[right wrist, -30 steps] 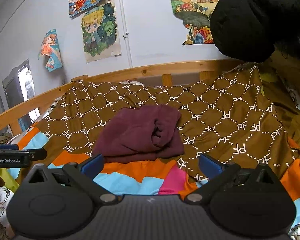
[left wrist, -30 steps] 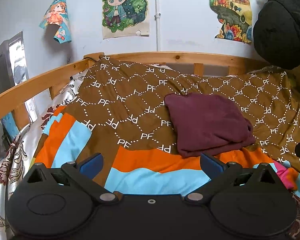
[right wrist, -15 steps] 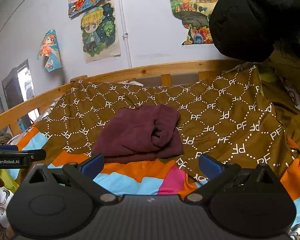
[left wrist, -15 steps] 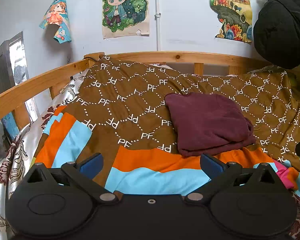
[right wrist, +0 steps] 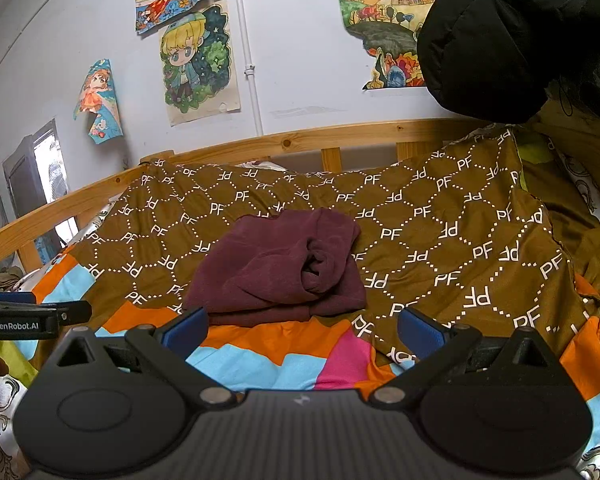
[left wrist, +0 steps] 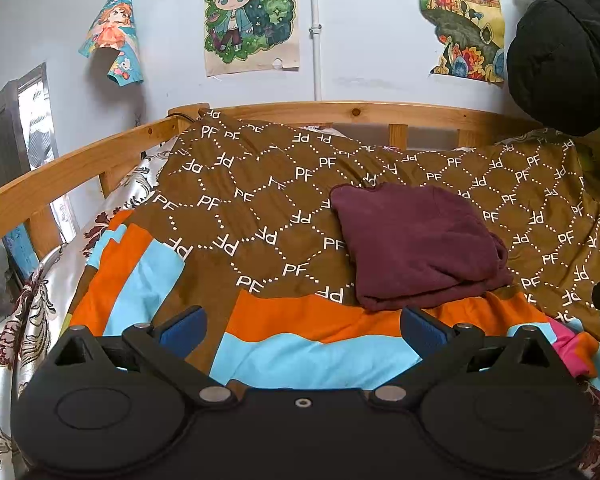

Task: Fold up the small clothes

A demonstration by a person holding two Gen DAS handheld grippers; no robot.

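Observation:
A maroon garment (left wrist: pixel 416 244) lies folded in a compact bundle on the brown patterned blanket (left wrist: pixel 260 200); in the right wrist view it (right wrist: pixel 276 268) shows a rolled fold on its right side. My left gripper (left wrist: pixel 302 326) is open and empty, held back from the garment's near edge. My right gripper (right wrist: pixel 302 326) is open and empty, also just short of the garment. The left gripper's body shows at the left edge of the right wrist view (right wrist: pixel 24 318).
A wooden bed rail (left wrist: pixel 80 164) runs along the left and back. A black padded jacket (right wrist: pixel 520 32) hangs at the upper right. Posters hang on the wall (left wrist: pixel 360 40). A silky floral sheet (left wrist: pixel 12 320) lies at the left edge.
Almost nothing has moved. Both grippers stay open and hover in place; the garment lies unchanged.

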